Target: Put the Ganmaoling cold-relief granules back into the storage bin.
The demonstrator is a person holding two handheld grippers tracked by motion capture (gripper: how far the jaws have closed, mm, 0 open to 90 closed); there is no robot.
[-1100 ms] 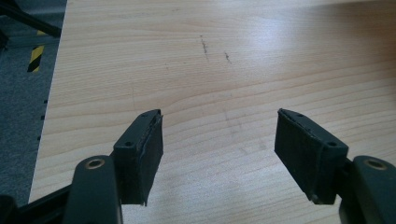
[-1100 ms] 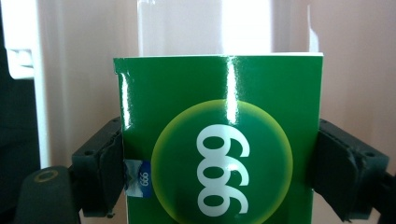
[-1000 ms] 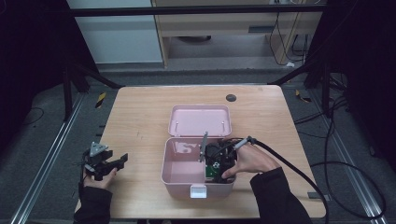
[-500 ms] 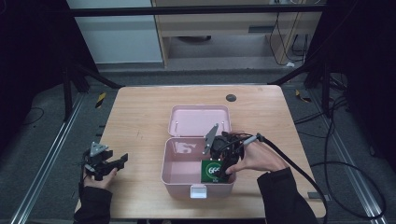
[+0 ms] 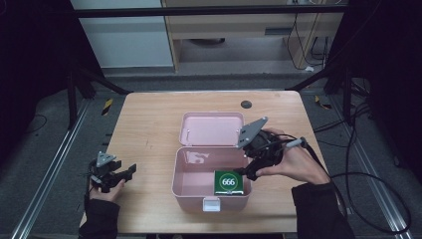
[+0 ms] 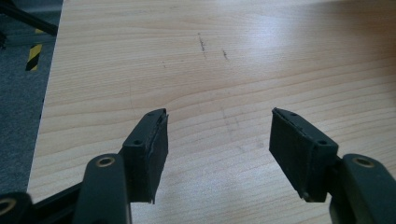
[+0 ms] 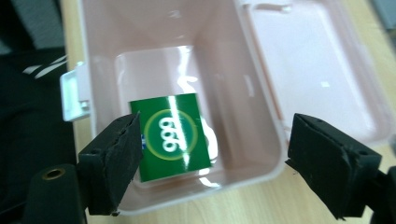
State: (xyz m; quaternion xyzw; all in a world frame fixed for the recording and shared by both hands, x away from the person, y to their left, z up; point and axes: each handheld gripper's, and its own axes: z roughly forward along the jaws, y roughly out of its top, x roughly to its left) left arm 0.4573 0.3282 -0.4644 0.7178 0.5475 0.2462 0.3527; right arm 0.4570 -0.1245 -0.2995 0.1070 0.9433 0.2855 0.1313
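A pink plastic box (image 5: 175, 172) stands open at the middle of the wooden table, its lid (image 5: 211, 128) lying flat behind it. A green pack marked 666 (image 5: 228, 182) lies flat on the box floor at the front right, also seen as the green pack (image 7: 170, 135) inside the pink box (image 7: 224, 70). My right gripper (image 5: 246, 172) hovers over the box's right rim, above the pack and apart from it. Its jaws have just been closing, but the right gripper (image 7: 215, 120) stands open with nothing between its pads. My left gripper (image 5: 127, 172) rests at the table's left front; the left gripper (image 6: 218, 126) is open over bare wood.
A small dark round spot (image 5: 246, 104) sits near the table's far edge. Metal rails and cables run along the floor on both sides. The white latch (image 5: 211, 204) sticks out from the box's front wall.
My right gripper has risen out of the box and drawn back to the right, leaving the green pack on the box floor. The left gripper has not moved.
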